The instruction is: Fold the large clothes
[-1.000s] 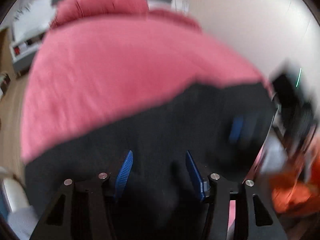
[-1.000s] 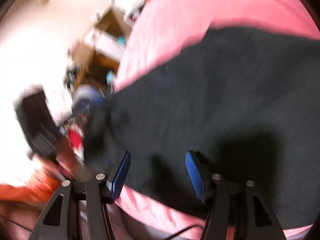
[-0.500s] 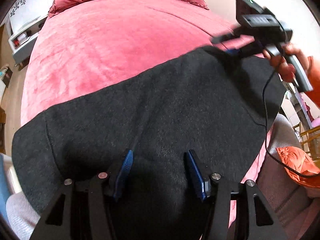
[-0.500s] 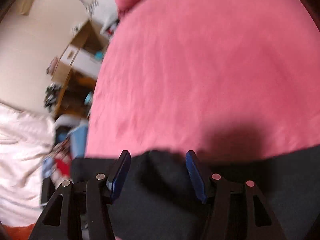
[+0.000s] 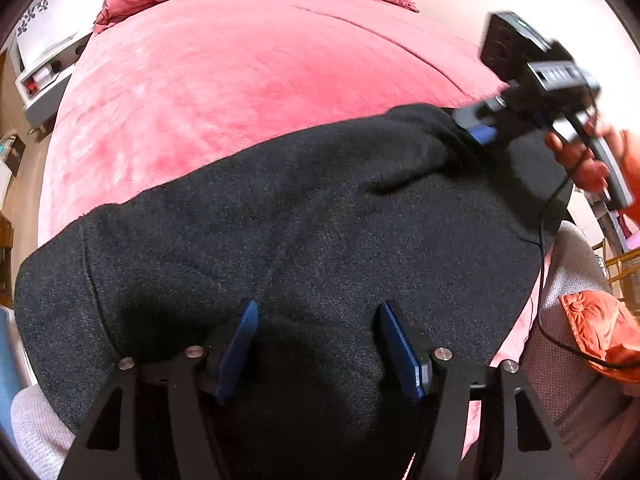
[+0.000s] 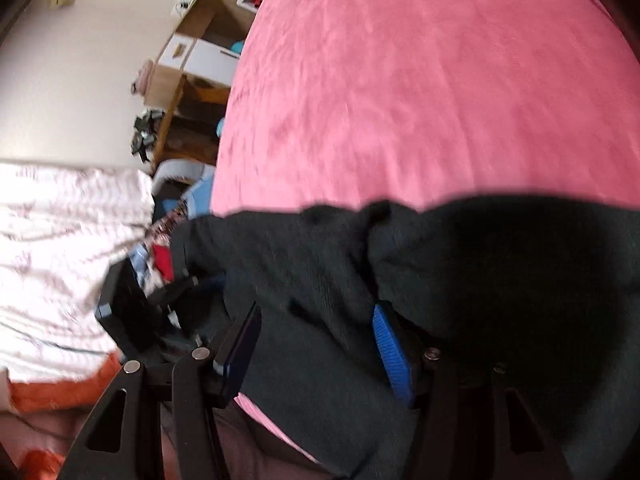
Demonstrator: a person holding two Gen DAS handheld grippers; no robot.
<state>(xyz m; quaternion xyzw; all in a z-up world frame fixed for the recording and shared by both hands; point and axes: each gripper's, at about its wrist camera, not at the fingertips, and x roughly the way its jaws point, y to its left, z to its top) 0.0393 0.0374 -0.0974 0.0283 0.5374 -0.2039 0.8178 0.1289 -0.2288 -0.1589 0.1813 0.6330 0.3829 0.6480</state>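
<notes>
- My left gripper (image 5: pixel 316 340) hangs just above the near part of the black knit garment (image 5: pixel 280 240), jaws spread, gripping nothing.
- My right gripper (image 6: pixel 316 344), jaws apart, has a bunched far-right fold between them; I should close firmly and lift evenly.
- Beyond lies the pink bedspread (image 5: pixel 240 80); the garment covers its near edge.

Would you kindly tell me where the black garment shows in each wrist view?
Left wrist view: the black garment fills the lower half, spread over the pink bed.
Right wrist view: the garment fills the lower right, bunched between the right tongs.
Shared landmark: the pink bed above the garment's edge.
</notes>
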